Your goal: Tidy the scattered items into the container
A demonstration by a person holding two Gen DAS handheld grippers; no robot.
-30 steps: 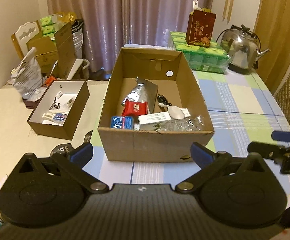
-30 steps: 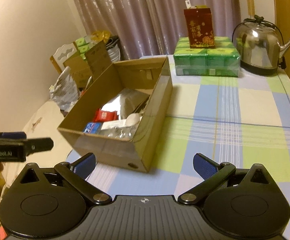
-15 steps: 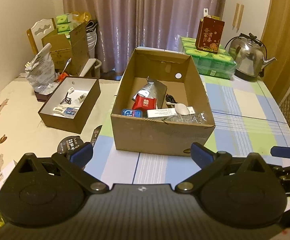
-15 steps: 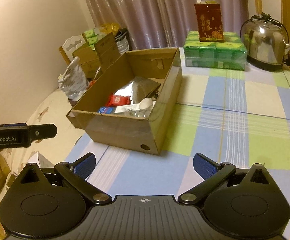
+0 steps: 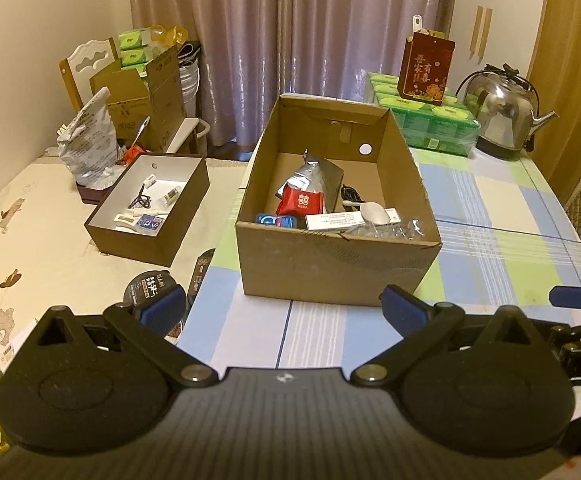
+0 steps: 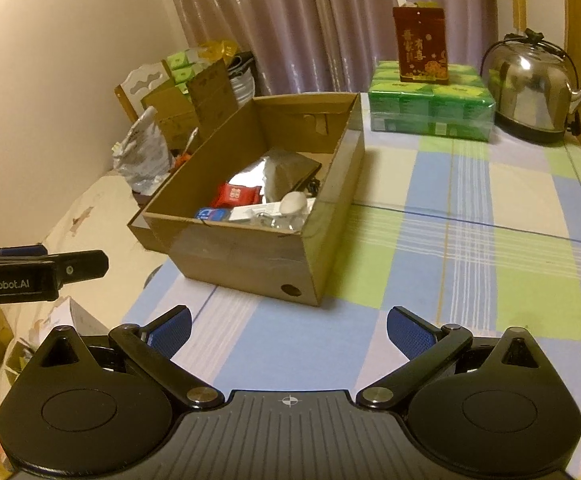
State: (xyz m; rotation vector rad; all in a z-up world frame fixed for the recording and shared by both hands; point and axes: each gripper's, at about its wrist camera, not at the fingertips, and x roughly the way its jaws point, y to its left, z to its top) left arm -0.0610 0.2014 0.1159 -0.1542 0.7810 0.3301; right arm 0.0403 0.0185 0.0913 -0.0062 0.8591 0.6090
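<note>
Both grippers hang empty over the near edge of the table (image 6: 470, 216), each with its ribbed blue pads spread wide: the left gripper (image 5: 284, 306) at 6 o'clock in its own view, the right gripper (image 6: 288, 328) likewise in its own. From the left wrist, the corrugated cardboard box (image 5: 338, 268) stands at 12 o'clock on the checked blue, green and cream cloth, well apart from either gripper. Inside it lie a crinkled silver foil pouch (image 5: 310, 178), a red packet (image 5: 300, 203) propped against the pouch, a blue wrapper (image 5: 276, 221) at the front wall, a long white carton (image 5: 338, 222), a rounded white spoon (image 5: 374, 213) and crumpled clear plastic (image 5: 390, 231). A smaller dark box with a white lining (image 5: 148, 204) sits at 10 o'clock on the pale printed cloth, holding small bits. A round black lid-like disc (image 5: 150, 286) lies at 8 o'clock, just past the left pad. At 1 o'clock are wrapped green tissue packs (image 5: 430, 124) with a tall red box (image 5: 426, 68) on top, and a rounded steel kettle (image 5: 502, 116).
</note>
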